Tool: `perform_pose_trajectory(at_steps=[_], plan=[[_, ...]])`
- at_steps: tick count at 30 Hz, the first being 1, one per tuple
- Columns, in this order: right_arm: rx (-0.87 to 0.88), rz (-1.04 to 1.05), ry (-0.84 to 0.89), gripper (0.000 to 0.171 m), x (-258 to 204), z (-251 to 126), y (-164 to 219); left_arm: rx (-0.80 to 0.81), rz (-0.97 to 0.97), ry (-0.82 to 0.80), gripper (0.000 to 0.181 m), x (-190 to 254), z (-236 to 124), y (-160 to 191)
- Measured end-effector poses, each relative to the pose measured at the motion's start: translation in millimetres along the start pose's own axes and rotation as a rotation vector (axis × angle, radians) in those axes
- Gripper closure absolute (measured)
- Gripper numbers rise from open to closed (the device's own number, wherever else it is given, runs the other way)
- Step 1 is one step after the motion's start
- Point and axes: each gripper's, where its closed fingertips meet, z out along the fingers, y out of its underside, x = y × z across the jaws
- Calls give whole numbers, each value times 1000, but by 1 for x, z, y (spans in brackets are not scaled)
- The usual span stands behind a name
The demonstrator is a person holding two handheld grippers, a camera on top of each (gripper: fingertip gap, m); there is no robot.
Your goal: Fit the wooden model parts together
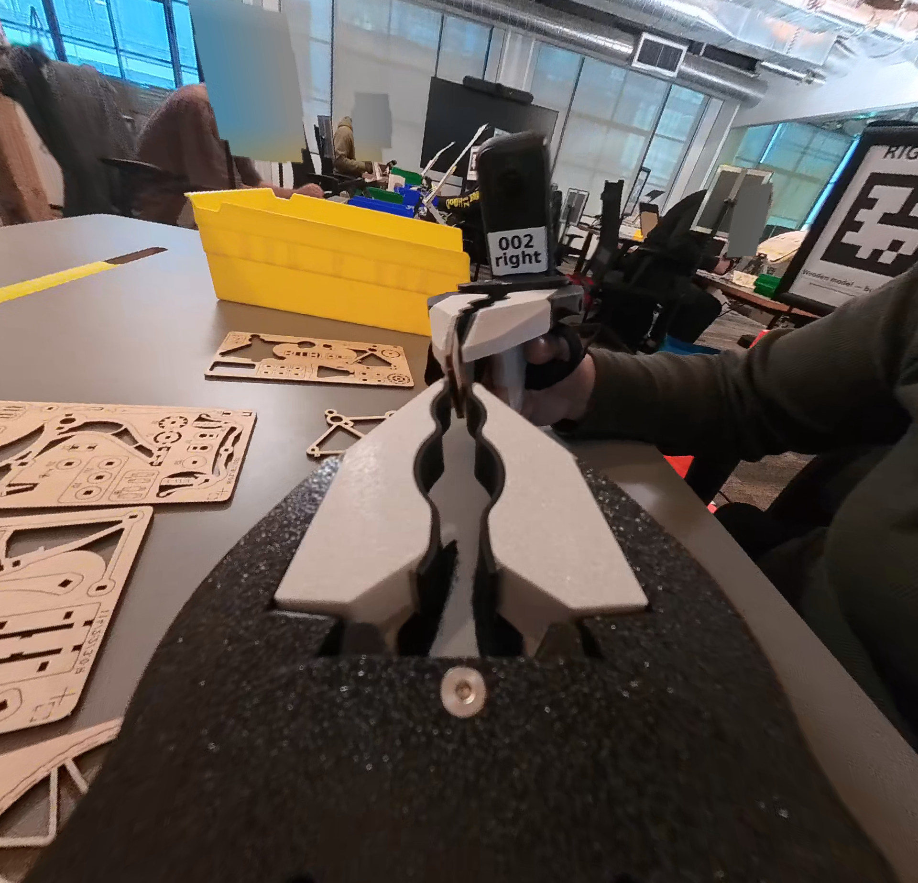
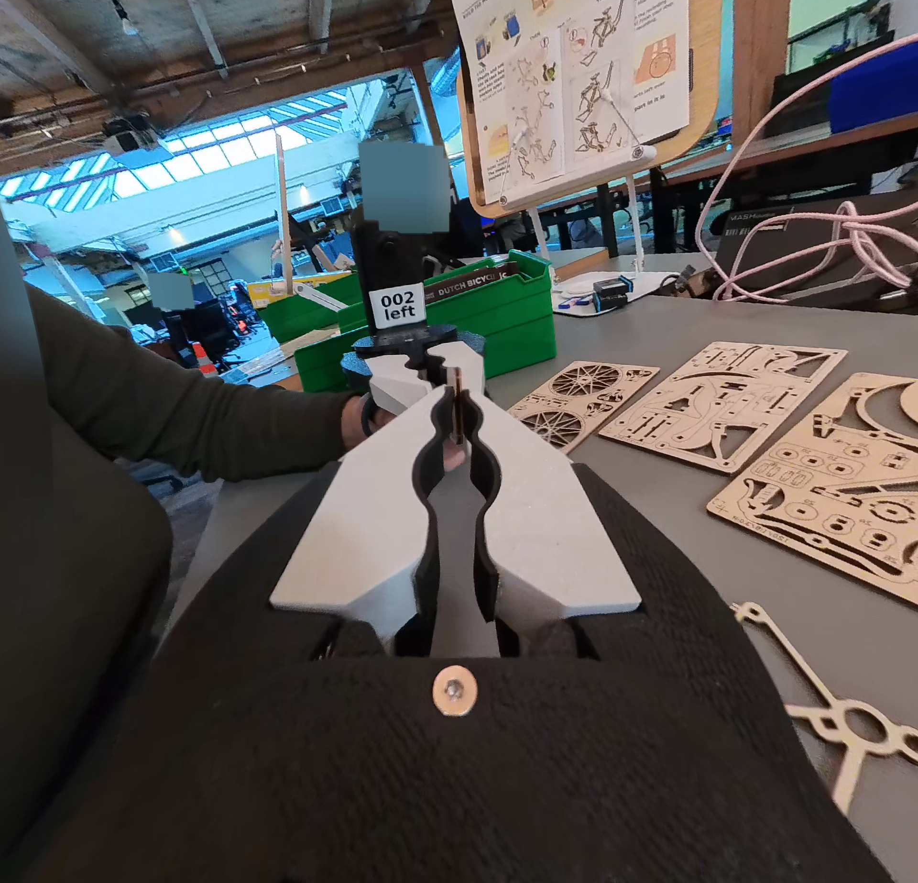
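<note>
My left gripper [image 1: 457, 396] and right gripper [image 2: 456, 398] face each other nose to nose above the grey table [image 1: 124, 282]. Both are shut on a thin dark-edged wooden part [image 1: 456, 374], seen edge-on and held upright between their tips. It also shows in the right wrist view [image 2: 457, 414]. I cannot tell whether it is one piece or two pressed together. The right gripper shows in the left wrist view [image 1: 454, 335], held by a hand. The left gripper shows in the right wrist view [image 2: 442, 369].
Laser-cut wooden sheets [image 1: 119, 456] [image 1: 308, 359] [image 2: 720, 407] [image 2: 819, 486] lie flat on the table. A loose frame part [image 1: 343, 432] lies near them. A yellow bin [image 1: 328, 263], green bins [image 2: 447, 332], an instruction board [image 2: 581, 74] and a pink cable [image 2: 844, 243] stand behind. Less than 4 cm separates the two grippers' tips.
</note>
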Motion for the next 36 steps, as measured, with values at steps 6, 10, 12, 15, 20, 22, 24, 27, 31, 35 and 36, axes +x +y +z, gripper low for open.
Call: perform_pose_trajectory(at_steps=[6, 10, 12, 15, 20, 22, 24, 27, 31, 35, 36], plan=[[9, 25, -23, 171, -1, -2, -2, 74, -69, 70, 170, 4, -5, -10], [4, 30, -27, 171, -1, -2, -1, 75, -66, 44, 180, 0, -5, -10], [1, 26, -29, 171, -1, -2, -1, 76, -73, 53, 179, 0, -5, -10], [-3, 11, -33, 170, -3, -1, -1, 84, -100, 85, 181, 3, -6, -11], [-20, -142, 53, 170, -2, 2, 0, 52, -75, 90, 180, 2, -9, -10], [-10, -178, 83, 169, -1, 2, -2, 50, -32, 59, 181, 1, -8, -11], [1, -187, 99, 169, 1, 1, -4, 49, -2, 18, 181, -1, -7, -13], [-1, -167, 109, 169, 6, -1, -2, 48, -22, -29, 180, -6, -4, -10], [27, -164, 132, 165, 10, -4, -9, 34, -49, -38, 180, -9, -4, -6], [-7, -158, 117, 161, 9, -3, -3, 42, -60, -44, 181, -10, -4, -6], [-14, -162, 122, 160, 10, -2, -2, 44, -60, -43, 181, -10, -4, -6]])
